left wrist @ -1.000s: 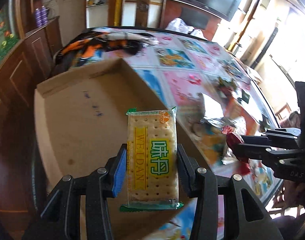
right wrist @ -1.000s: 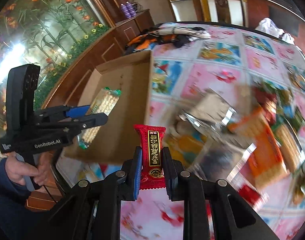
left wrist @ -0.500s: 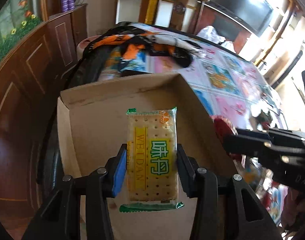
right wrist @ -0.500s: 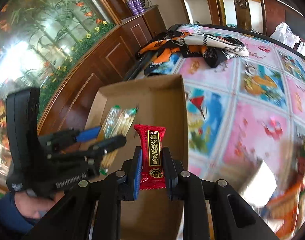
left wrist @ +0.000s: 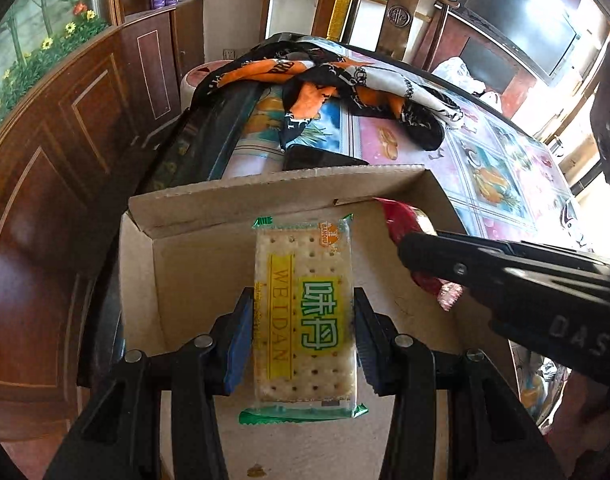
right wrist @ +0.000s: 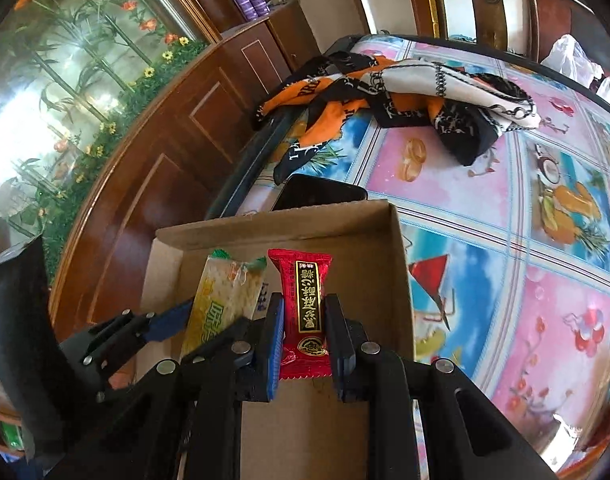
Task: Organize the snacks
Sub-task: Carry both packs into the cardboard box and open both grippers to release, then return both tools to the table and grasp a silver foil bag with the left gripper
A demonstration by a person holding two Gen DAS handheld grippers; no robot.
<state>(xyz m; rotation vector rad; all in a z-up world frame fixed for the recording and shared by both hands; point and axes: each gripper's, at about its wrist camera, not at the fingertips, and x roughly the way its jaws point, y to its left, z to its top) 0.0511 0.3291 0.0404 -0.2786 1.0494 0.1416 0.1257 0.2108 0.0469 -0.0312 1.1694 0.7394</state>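
Two snack packets held over a cardboard box (left wrist: 289, 196) on a picture-tiled table (left wrist: 501, 168)

Left wrist view: dark wood cabinets at left, a patterned scarf (left wrist: 345, 80) beyond the box; the left gripper (left wrist: 303, 332) clamps a green-edged cracker packet (left wrist: 305, 312) at frame centre. Right wrist view: the right gripper (right wrist: 303, 336) pinches a red gold-lettered candy packet (right wrist: 305, 308) above the box, lower centre

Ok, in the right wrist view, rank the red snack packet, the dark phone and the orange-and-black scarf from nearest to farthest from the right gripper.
1. Red snack packet: clamped in the right gripper, over the cardboard box.
2. Dark phone: on the table just beyond the box's far wall.
3. Orange-and-black scarf: farther back on the table.
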